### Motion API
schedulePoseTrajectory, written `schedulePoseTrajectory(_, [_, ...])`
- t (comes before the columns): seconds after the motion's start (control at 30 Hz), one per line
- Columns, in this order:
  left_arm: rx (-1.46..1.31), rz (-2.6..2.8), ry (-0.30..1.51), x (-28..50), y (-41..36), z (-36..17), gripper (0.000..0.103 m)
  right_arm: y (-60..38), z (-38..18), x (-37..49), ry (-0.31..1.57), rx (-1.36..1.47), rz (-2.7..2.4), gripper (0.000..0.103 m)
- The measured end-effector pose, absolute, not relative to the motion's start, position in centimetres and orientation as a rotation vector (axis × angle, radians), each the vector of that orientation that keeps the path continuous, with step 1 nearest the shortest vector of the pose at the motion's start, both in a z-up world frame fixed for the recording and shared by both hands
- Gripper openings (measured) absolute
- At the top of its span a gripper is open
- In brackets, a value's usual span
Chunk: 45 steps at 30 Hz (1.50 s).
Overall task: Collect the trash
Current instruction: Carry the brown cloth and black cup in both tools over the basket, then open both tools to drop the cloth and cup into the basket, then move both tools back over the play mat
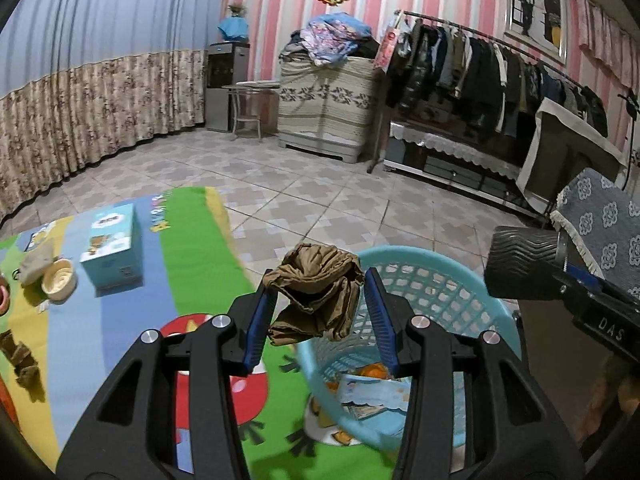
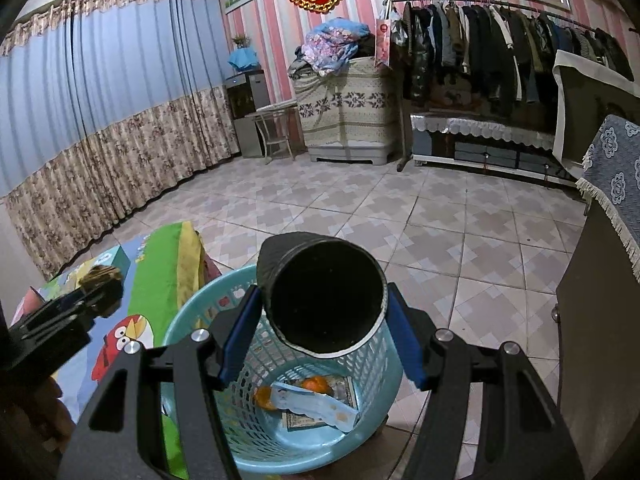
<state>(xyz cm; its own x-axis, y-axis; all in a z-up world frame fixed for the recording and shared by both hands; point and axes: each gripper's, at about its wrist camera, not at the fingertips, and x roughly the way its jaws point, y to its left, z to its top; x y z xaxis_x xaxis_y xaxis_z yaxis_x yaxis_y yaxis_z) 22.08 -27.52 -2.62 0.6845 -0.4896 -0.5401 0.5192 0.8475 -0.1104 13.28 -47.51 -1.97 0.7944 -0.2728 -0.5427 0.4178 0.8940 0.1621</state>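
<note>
Left wrist view: left gripper (image 1: 320, 300) clamping a crumpled brown paper wad (image 1: 318, 292) between its blue pads, holding it above the near rim of the turquoise basket (image 1: 472, 312), slightly to the mat side, not yet over the middle of the opening. Right wrist view: right gripper (image 2: 320, 320) gripping a black ribbed cylinder (image 2: 324, 292), possibly a cup or roll core, flat end toward the camera, hanging directly over the basket (image 2: 384, 364). Basket already holding orange peel pieces (image 2: 316, 386), a light-blue printed wrapper (image 2: 316, 404) and a flat printed card or packet (image 2: 344, 390) beneath. Judging progress as roughly midway: several pieces binned, two more in transit, neither let go yet. Still lying on the cartoon play mat (image 1: 192, 248) on the tiled floor: a light-blue tissue-style box (image 1: 114, 246) (unclear whether trash), a pale round cup or tub (image 1: 60, 278) with a beige scrap (image 1: 36, 262) beside it, and brown crumpled bits (image 1: 20, 360) at the left edge. Remaining work, as judged: letting both held items fall into the basket, then returning for the mat leftovers. Watching the paper wad: light and off-centre, risking a landing outside the rim.
</note>
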Motion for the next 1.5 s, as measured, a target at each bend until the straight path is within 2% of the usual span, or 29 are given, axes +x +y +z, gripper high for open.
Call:
schedulePoseTrajectory(0.63, [0.122, -0.64, 0.647, 24.2, -33.0, -5.2, 0.046, -48.2, -3.6, 14.7, 0.604, 0.337, -0.411, 0.062])
schedulePoseTrajectory(0.9, [0.114, -0.593, 0.634, 25.0, -32.4, -4.8, 0.074, -48.3, -3.8, 14.8, 0.61, 0.335, -0.409, 0.062])
schedulePoseTrajectory(1.07, [0.137, -0.536, 0.6, 25.4, -31.2, -4.1, 0.081, -48.3, -3.9, 15.0, 0.614, 0.333, -0.405, 0.062])
schedulePoseTrajectory(1.2, [0.147, -0.493, 0.569, 25.1, -29.6, -3.5, 0.092, -47.5, -4.7, 15.8, 0.63, 0.319, -0.396, 0.062])
schedulePoseTrajectory(1.37, [0.141, -0.461, 0.554, 24.8, -27.5, -2.9, 0.095, -46.6, -5.1, 16.7, 0.622, 0.329, -0.366, 0.063])
schedulePoseTrajectory(1.5, [0.124, -0.438, 0.548, 24.3, -25.5, -2.5, 0.097, -46.1, -5.2, 17.0, 0.606, 0.335, -0.346, 0.076])
